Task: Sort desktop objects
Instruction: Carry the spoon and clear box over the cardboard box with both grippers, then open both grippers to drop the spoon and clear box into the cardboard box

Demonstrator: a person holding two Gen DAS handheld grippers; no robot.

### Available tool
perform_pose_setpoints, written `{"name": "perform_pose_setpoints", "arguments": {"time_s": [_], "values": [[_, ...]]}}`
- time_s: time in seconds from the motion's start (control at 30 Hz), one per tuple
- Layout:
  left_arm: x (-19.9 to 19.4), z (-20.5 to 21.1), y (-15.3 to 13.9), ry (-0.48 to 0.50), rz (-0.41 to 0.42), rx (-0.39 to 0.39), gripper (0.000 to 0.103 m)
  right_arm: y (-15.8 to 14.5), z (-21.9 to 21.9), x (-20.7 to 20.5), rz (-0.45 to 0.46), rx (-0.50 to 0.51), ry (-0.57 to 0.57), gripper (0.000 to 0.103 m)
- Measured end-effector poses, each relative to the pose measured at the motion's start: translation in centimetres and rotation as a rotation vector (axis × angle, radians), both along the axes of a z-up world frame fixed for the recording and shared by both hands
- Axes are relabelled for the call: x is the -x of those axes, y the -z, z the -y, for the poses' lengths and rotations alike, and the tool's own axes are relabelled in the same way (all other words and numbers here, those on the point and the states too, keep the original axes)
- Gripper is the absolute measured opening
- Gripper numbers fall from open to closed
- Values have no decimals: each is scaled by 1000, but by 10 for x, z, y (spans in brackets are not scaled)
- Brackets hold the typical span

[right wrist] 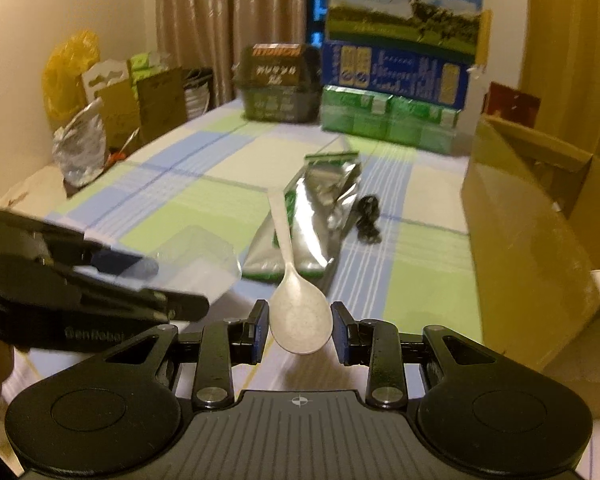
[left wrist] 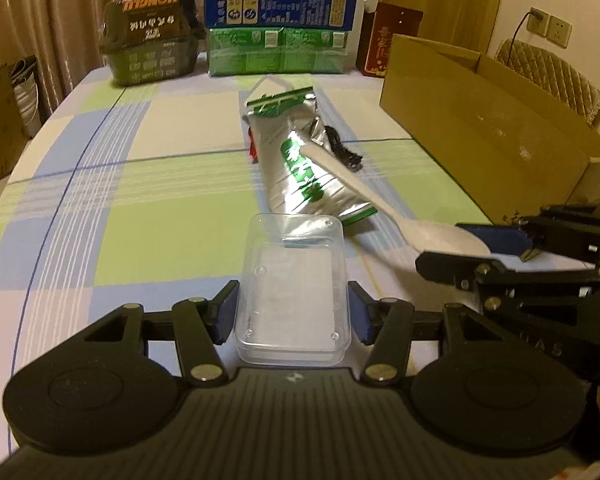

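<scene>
The left gripper (left wrist: 292,316) clamps a clear plastic box (left wrist: 292,292); the right gripper (right wrist: 300,332) pinches a pale spoon (right wrist: 296,304). Checked tablecloth (left wrist: 140,200) lies bare leftward; a cardboard box (left wrist: 480,128) walls the right.

Clear plastic box (left wrist: 292,292), rectangular with rounded corners, open side up, empty, clamped at its two long walls between blue pads, raised a little off the checked cloth. White plastic spoon (right wrist: 298,312), bowl pinched at its edges between blue pads, handle reaching forward over the silver foil pouch (left wrist: 300,168). Pouch long, crinkled, green print and green torn top edge, flat on the cloth near the table's middle. Small black cable (right wrist: 368,220) coiled just beside the pouch, on the side toward the open cardboard box (left wrist: 488,128).
</scene>
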State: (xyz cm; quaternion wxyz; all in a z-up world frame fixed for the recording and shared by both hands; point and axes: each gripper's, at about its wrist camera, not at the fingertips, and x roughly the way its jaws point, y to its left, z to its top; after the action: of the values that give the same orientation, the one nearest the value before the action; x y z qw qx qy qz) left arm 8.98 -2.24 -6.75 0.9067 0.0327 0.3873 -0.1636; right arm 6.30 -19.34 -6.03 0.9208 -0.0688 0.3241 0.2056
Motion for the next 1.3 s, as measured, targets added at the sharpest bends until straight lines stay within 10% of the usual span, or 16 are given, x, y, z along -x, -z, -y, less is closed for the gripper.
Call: {"name": "perform_pose_setpoints", "arguments": {"time_s": [0.63, 1.3], "values": [[5, 127, -113, 131, 129, 104, 51, -118, 145, -11, 115, -40, 346, 30], [-30, 242, -114, 276, 114, 57, 51, -103, 243, -32, 69, -69, 457, 30]]}}
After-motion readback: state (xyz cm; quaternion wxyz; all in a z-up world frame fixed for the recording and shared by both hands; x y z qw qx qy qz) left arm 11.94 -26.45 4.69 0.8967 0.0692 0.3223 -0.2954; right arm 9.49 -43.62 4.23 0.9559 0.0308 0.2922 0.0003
